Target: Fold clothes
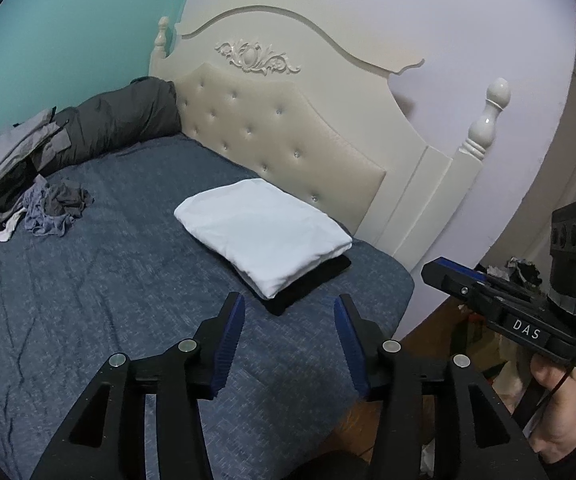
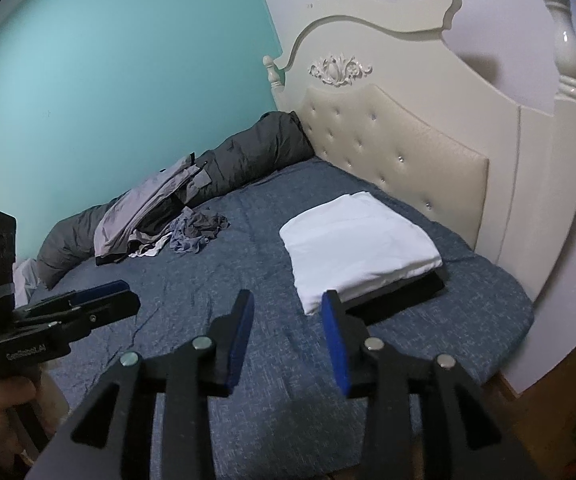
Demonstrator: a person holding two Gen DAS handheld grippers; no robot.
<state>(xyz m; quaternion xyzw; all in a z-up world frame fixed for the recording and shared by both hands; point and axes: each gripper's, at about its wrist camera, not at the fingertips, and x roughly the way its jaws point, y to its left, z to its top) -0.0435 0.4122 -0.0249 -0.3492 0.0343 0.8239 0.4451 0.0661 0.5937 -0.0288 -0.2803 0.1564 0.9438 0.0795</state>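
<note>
Both the left gripper (image 1: 290,306) and right gripper (image 2: 288,304) stand part open, empty. The unfolded clothes heap (image 2: 191,230) lies far left by the wall, probably nearer the left gripper; the folded white garment (image 2: 358,240) sits ahead right.

black garment (image 1: 308,286) mostly hidden under white one (image 1: 263,236), clothes pile (image 1: 3,184) cut off
</note>
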